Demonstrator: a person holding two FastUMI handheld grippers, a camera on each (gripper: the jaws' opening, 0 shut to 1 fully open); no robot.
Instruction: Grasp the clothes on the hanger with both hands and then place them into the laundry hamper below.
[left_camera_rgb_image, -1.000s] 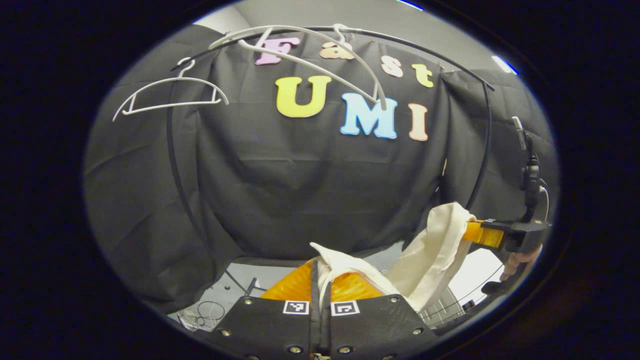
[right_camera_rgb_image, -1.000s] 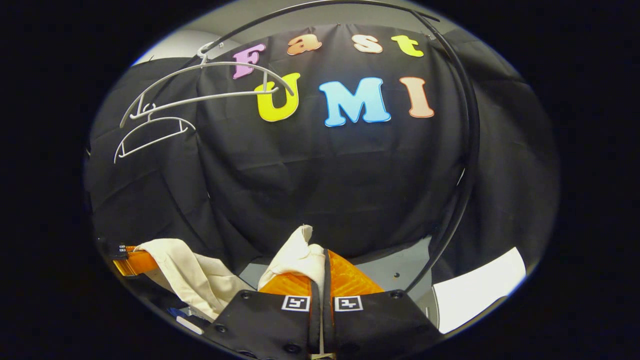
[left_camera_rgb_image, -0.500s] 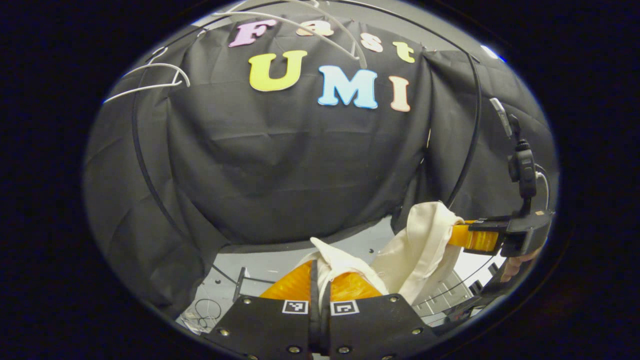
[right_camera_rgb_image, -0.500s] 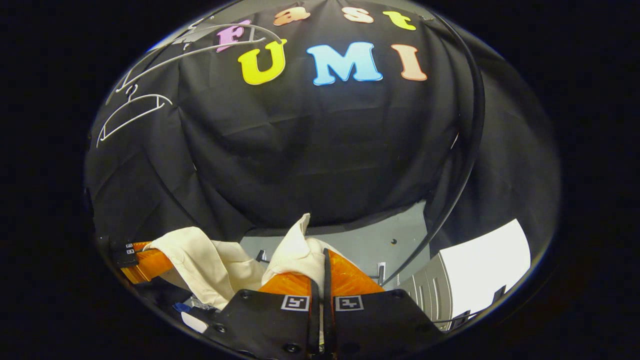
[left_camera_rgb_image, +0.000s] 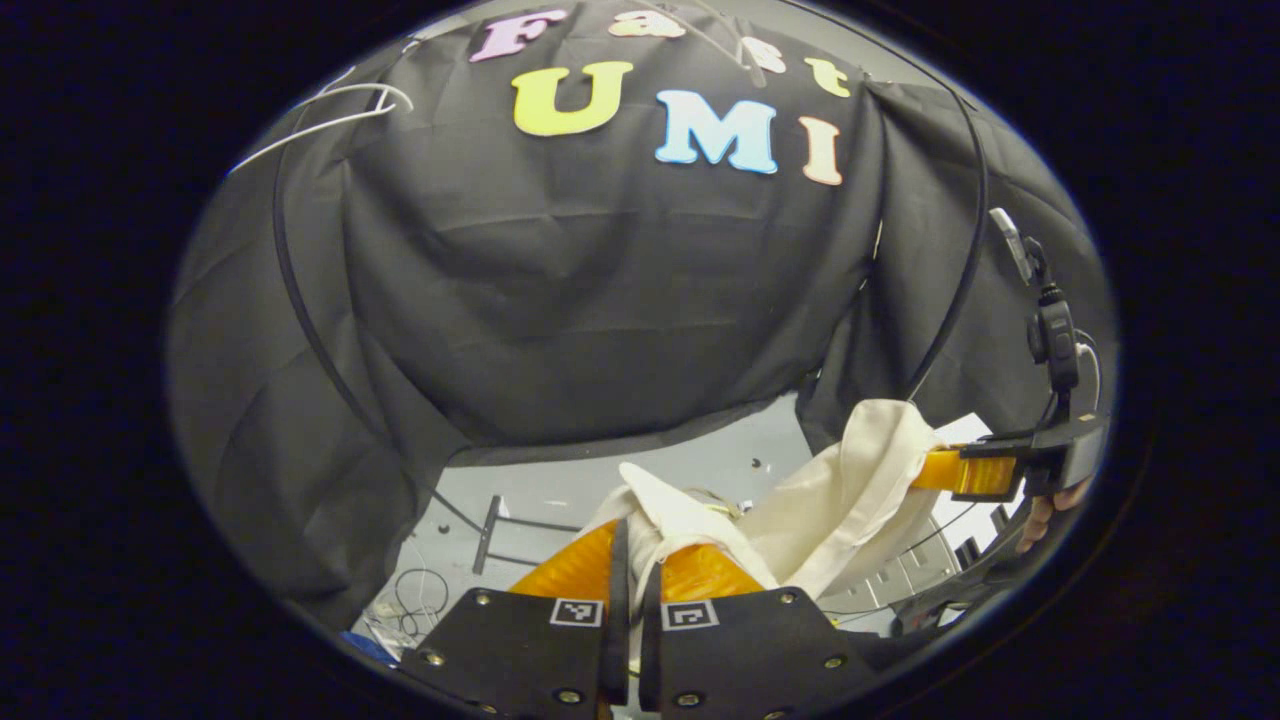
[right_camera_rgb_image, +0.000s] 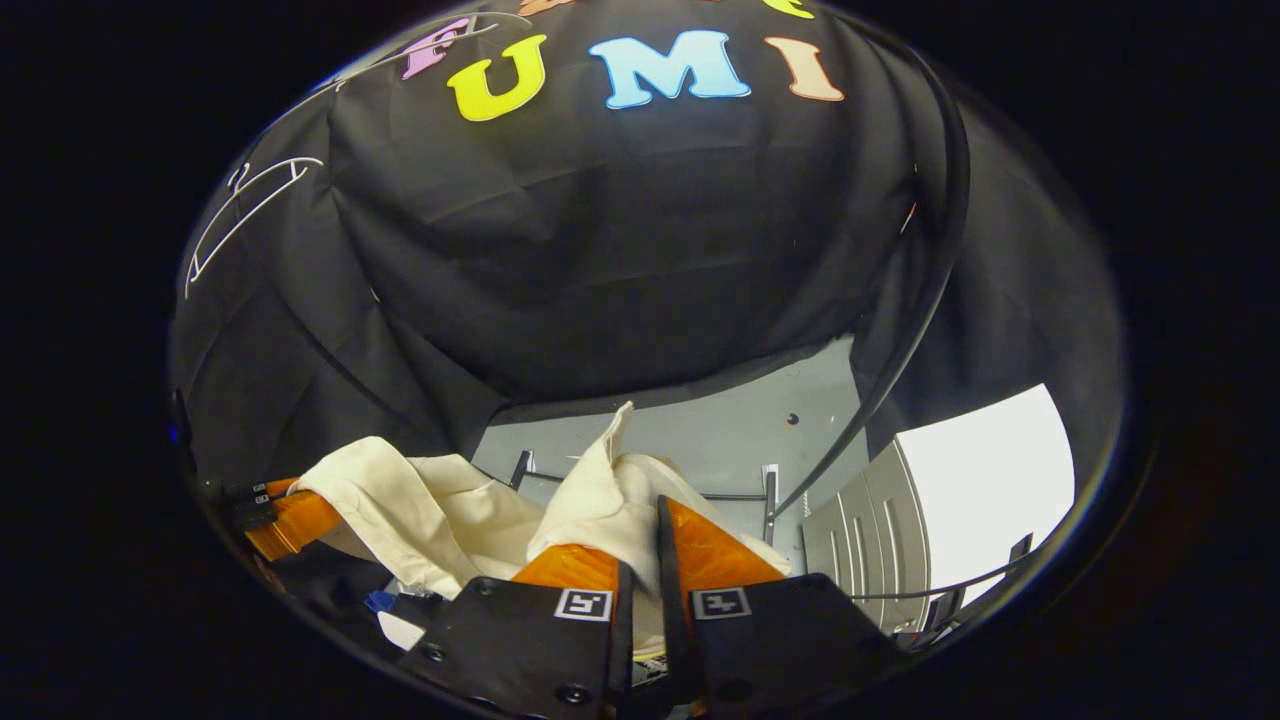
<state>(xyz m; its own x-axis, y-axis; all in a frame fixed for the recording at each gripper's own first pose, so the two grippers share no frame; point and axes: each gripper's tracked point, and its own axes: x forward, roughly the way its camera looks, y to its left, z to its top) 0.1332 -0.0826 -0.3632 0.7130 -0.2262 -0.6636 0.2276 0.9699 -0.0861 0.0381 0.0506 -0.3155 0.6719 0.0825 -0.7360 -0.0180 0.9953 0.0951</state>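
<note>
The cream garment (left_camera_rgb_image: 850, 500) sags across the lower right of the left gripper view, off the white hangers (left_camera_rgb_image: 330, 110) at upper left. It looks light, limp and prone to sliding, so bunched folds or a hem give the surest hold. The left gripper (left_camera_rgb_image: 635, 545), bottom centre, has its fingers clamped on one fold. The right gripper (right_camera_rgb_image: 640, 540), bottom centre of its own view, pinches another, fingers a little apart around the cloth.
</note>
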